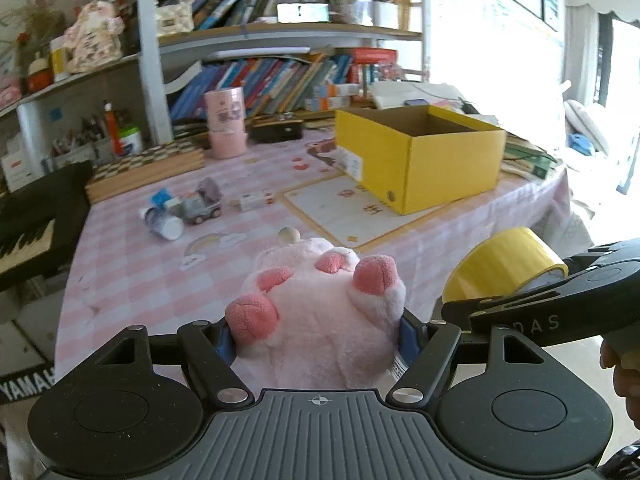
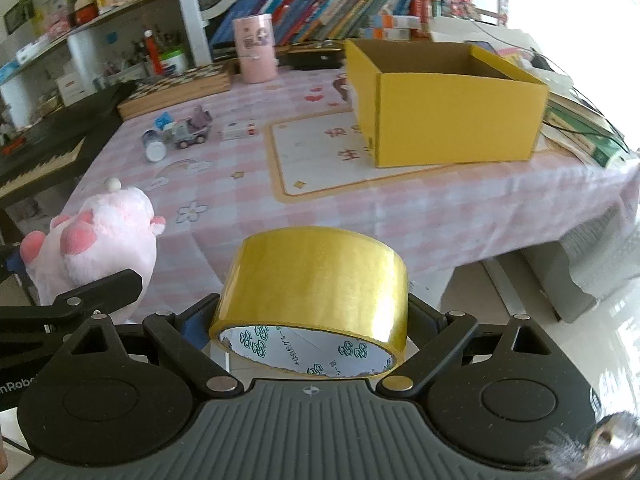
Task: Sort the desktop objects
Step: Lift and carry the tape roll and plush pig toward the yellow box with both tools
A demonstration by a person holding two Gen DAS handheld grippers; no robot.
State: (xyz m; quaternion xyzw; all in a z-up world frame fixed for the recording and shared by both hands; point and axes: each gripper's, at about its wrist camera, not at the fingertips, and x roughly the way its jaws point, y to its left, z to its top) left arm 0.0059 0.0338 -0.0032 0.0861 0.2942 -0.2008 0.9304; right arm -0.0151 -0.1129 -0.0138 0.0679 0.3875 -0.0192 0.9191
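Observation:
My left gripper [image 1: 316, 336] is shut on a pink plush toy [image 1: 320, 320] with darker pink paws, held above the near edge of the pink checked table [image 1: 132, 248]. The same plush toy [image 2: 100, 248] shows at the left of the right wrist view. My right gripper [image 2: 312, 320] is shut on a roll of yellow tape [image 2: 316, 284], its blue pads pressing both sides; the tape [image 1: 504, 264] also appears at the right of the left wrist view. An open yellow cardboard box [image 1: 420, 156] [image 2: 444, 108] stands on the table's far right.
Small items lie at the table's left: a toy truck [image 1: 200, 208], a white tube [image 1: 164, 224], a small white box [image 1: 256, 200]. A pink canister [image 1: 226, 128] and a checkered board [image 1: 148, 164] stand behind. A keyboard [image 1: 32, 220] sits left; bookshelves [image 1: 280, 72] rise behind.

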